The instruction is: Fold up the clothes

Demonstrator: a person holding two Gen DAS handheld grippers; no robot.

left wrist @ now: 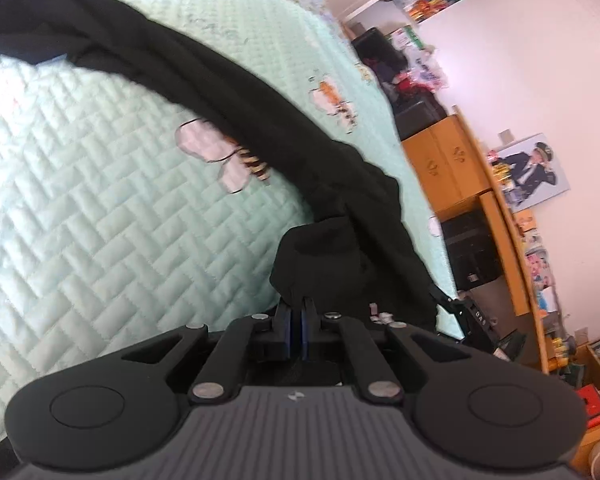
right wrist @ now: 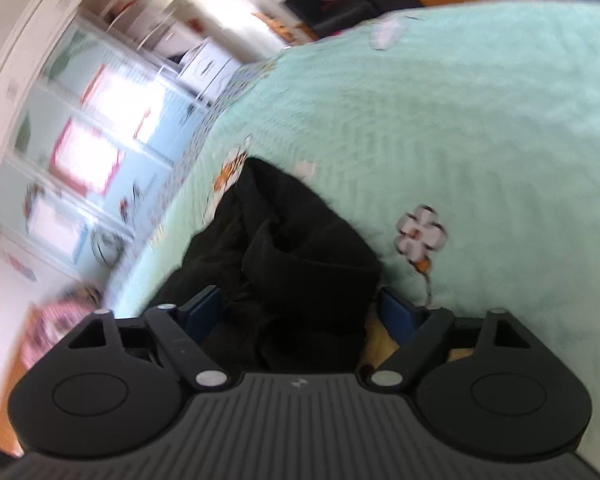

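The left gripper (left wrist: 299, 312) pinches the black garment (left wrist: 204, 80), which also bunches between the wide-open right gripper (right wrist: 300, 308).

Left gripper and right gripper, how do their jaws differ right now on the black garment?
The left gripper has its jaws pressed together, pinching an edge of the black fabric garment; the right gripper has its jaws spread wide, with bunched cloth between them. The left view looks sharp, the right view blurred. Both work over the mint green quilted bedspread.

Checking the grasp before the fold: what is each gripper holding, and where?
Left gripper pinches a bunched end of the black garment. Right gripper straddles it, open.
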